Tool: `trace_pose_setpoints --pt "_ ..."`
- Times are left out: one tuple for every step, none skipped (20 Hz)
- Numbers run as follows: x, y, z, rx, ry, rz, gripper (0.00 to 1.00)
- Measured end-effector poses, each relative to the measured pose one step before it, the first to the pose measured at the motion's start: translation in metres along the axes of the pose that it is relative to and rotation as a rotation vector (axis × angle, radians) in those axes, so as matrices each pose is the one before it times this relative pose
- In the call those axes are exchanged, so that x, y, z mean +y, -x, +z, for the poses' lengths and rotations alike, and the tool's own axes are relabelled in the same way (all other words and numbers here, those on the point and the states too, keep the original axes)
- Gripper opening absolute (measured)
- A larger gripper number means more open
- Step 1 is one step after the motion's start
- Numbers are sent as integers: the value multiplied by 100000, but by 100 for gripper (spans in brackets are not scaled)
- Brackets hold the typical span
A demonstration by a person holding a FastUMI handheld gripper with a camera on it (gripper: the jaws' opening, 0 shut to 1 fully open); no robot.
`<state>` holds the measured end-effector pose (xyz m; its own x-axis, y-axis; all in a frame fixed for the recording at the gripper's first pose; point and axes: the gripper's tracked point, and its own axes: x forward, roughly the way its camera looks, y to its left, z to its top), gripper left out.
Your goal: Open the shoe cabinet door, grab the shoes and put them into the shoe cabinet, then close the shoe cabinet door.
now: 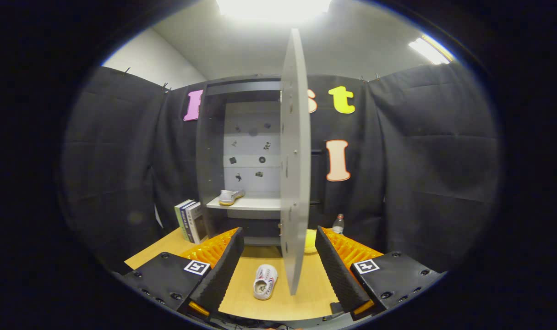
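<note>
The gripper (278,270) is wide open and holds nothing; its two fingers (221,270) stand well apart above the wooden surface (301,293). Between them, on the surface, lies a white shoe (265,282), touching neither finger. Just beside the shoe, the cabinet door (295,160) stands open, seen nearly edge-on, its lower corner reaching down between the fingers. Beyond the fingers the cabinet (239,156) stands against the booth wall, its inside open to view. A second white shoe (230,196) rests on the shelf (251,203) inside the cabinet, near the shelf's left end. A few upright books (190,221) stand on the surface just beside the cabinet's left side. A bottle (338,223) stands to the right of the door, beyond the right finger, and something yellow (310,240) sits behind the door's lower part.
</note>
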<state>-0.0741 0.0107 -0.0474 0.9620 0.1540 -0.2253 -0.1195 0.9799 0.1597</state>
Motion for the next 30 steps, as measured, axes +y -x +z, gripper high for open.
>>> trace_pose_setpoints --pt "1807 -452 -706 1207 -1798 4197 98" --pt "1581 -645 -879 2095 -759 3129 98" --pt "1179 -916 -1109 2874 -334 2106 98" --pt "1113 -781 -909 2258 -750 1987 98" --pt "991 -712 -688 2424 -810 1835 98" --pt "859 -1004 -614 1929 -62 1420 98" --pt "633 -952 -387 1428 518 611 98" --pt "418 -941 -449 1466 1062 634 98" --pt "283 -1015 -485 1221 1242 -207 98" --pt "417 -1196 -789 1545 983 -22 98" --pt "301 -1090 -707 1657 701 -37 98" --pt "78 -1240 -1097 2531 714 -441 98" --pt "-196 -1382 -1017 2556 1538 -970 98" --pt "-221 -1346 -1532 3929 2934 -1045 98" --pt "-117 -1480 -1755 4491 3633 -1135 98" --pt "-263 -1432 -1645 4233 2525 -880 98" --pt "-199 -1131 -1434 4642 -197 258 98" --pt "-106 -1269 -1394 4668 -2188 889 98" --pt "-277 -1115 -1358 4092 -2570 203 99" --pt "-893 -1345 -1514 3861 -825 -1922 99" --pt "-774 -1078 -1397 3962 1021 -1536 98" --pt "-770 -1407 -1122 3079 827 -1294 98" --pt "-463 -975 -1014 2907 -1346 129 98" --pt "-196 -1024 -823 3221 -3015 1207 98" --pt "-185 -874 -783 2771 -3692 689 98" --pt "-245 -1137 -745 2797 -3361 828 98" --pt "-347 -1127 -648 3485 -2252 159 98" --pt "-85 -1012 -476 1805 -1122 463 98" --pt "-333 -879 -75 630 397 -692 97" --pt "-152 -923 80 -269 912 -104 97"
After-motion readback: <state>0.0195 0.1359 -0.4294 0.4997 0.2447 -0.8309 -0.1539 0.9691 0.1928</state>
